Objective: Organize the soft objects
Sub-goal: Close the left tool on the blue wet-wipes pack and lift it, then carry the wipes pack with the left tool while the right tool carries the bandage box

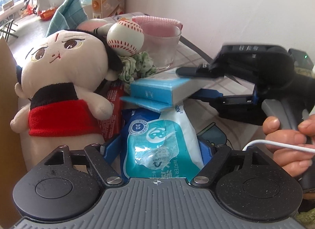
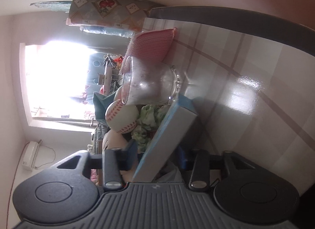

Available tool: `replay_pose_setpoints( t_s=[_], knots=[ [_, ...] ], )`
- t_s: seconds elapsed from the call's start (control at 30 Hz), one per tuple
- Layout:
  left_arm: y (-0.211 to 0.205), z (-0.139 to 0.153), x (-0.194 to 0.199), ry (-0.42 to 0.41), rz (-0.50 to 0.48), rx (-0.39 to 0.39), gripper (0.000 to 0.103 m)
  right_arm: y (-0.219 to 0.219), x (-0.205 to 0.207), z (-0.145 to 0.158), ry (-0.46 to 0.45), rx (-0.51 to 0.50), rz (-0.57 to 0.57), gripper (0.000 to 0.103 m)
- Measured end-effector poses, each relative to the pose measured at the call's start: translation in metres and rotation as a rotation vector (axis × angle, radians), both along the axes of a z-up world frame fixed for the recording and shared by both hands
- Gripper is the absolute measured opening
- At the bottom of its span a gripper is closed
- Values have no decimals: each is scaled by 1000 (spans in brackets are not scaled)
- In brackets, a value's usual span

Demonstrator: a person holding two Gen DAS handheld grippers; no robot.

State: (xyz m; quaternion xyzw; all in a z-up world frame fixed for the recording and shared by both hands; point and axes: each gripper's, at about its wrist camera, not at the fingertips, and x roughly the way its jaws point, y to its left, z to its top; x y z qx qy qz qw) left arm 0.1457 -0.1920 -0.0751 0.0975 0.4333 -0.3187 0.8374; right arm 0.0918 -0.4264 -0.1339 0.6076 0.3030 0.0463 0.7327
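Right gripper (image 1: pixel 194 83) clamps the blue box (image 1: pixel 163 89) lying atop the wipes pack (image 1: pixel 163 140), which your left gripper's (image 1: pixel 157 150) parted jaws straddle; it's soft and slippery, so grasp mid-pack.

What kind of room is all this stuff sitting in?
Most likely a lived-in home, not a lab. A plush doll, a baseball and a pack of wet wipes crowd a table with a checked cover, and an air conditioner hangs on the wall.
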Motion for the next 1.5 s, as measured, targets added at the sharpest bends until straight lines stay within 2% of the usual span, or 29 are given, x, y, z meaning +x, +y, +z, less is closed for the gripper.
replay_pose_setpoints(
  t_s=[0.1,0.23,0.37,0.6,0.77,0.97,1.13,1.23,1.33,1.5],
  knots=[
    [2,1,-2,-18,-5,-16,73,-2,-4,-5,-30,23,-20,29],
    [7,6,-6,-51,-2,-36,68,-7,-15,3,-114,30,-44,26],
    [17,14,-11,-62,8,-80,67,-12,-30,21,-199,24,-51,22],
    [40,38,-29,-122,19,-164,65,-10,-61,53,-300,-34,-61,22],
    [65,63,-50,-171,23,-255,64,4,-80,85,-390,-80,-26,22],
    [114,100,-77,-249,58,-359,63,39,-99,142,-535,-180,70,22],
    [175,133,-98,-338,143,-419,63,89,-102,189,-641,-247,182,22],
    [213,148,-102,-385,226,-421,63,128,-94,213,-703,-259,263,22],
    [248,161,-102,-437,326,-406,63,165,-72,227,-744,-240,347,21],
    [293,175,-86,-478,475,-347,63,223,-15,231,-745,-161,490,21]
  ],
)
